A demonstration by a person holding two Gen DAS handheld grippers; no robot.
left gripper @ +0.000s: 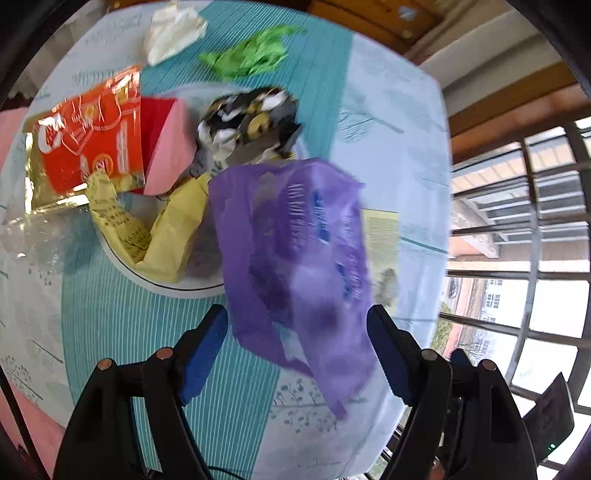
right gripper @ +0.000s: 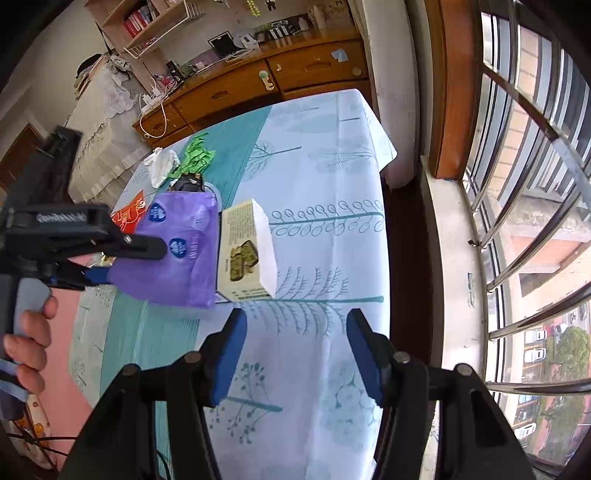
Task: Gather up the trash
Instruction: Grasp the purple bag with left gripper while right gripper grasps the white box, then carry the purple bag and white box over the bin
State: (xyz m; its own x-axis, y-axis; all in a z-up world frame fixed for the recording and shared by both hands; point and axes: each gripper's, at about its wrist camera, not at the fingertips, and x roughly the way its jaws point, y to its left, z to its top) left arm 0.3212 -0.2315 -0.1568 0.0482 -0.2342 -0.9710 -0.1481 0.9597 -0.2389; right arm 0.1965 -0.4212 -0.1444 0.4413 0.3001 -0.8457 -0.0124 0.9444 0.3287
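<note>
The table [right gripper: 332,192], under a pale cloth printed with teal plants, stood beside a barred window [right gripper: 535,221], and the trash lay strewn over its far half. Largest was the purple bag [left gripper: 295,251], limp and flat, one end lapping a white plate [left gripper: 122,258] and the other reaching toward the camera. Just beside it stood a snack box [right gripper: 247,247], upright on the cloth. On and around the plate lay an orange packet [left gripper: 92,129], yellow wrappers [left gripper: 170,229], a black-and-white crumpled wrapper [left gripper: 251,122], and beyond them green paper [left gripper: 251,51] and a white tissue [left gripper: 173,29].

The step looked like the first pick, with nothing yet lifted. The left gripper [left gripper: 295,343] pointed steeply down with jaws wide apart, the bag's near end lying between the blue pads [left gripper: 207,339] but not pinched. The right gripper [right gripper: 291,350] hovered over bare cloth short of the box, its jaws parted and holding nothing. A hand [right gripper: 29,332] gripped the left tool's handle.

Next, by my judgement, the left needed to drop onto the bag and close on a fold of film; being thin and slack, it could slip out unless gathered. The right needed to go forward and straddle the box.
</note>
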